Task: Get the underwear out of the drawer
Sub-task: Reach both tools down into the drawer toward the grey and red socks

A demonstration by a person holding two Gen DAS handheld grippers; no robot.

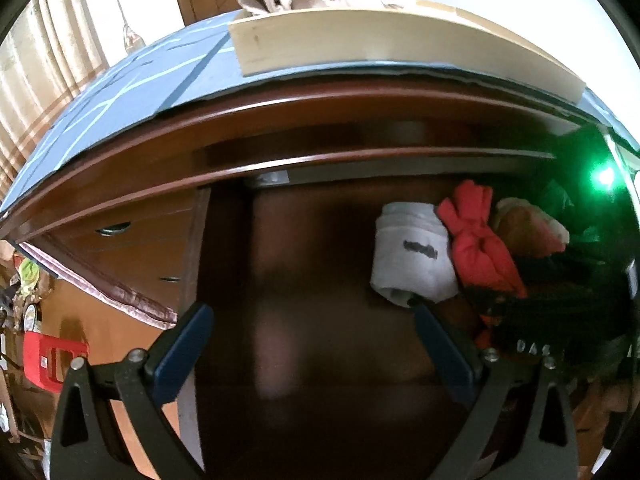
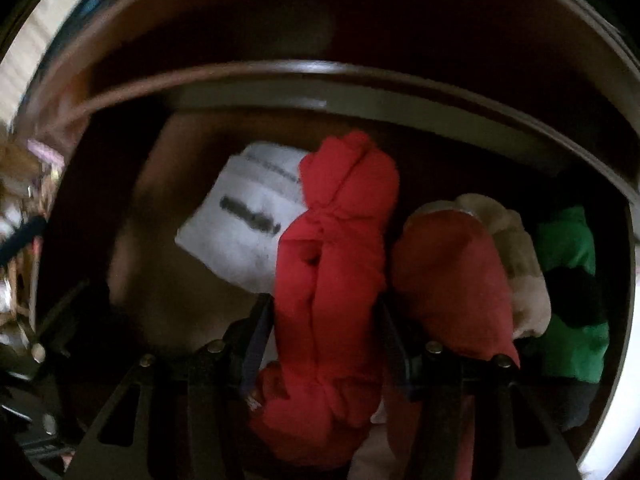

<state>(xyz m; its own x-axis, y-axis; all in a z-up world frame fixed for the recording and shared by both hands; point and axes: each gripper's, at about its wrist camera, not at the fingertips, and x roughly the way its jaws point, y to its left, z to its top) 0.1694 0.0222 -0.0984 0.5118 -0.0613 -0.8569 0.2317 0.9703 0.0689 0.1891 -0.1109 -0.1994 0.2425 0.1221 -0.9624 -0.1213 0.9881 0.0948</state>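
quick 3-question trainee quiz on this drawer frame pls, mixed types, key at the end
1. True or false: the left tool is open, with nothing between its fingers.
2. Fill in: in both views the white roll lies to the ___ of the red roll.
3. Which one sits between the right tool's fingers? A white roll, B red roll, C green roll.
Key: 1 true; 2 left; 3 B.

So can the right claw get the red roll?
Probably yes: the right claw already straddles the red roll in the drawer, a finger on each side, nothing covering it.
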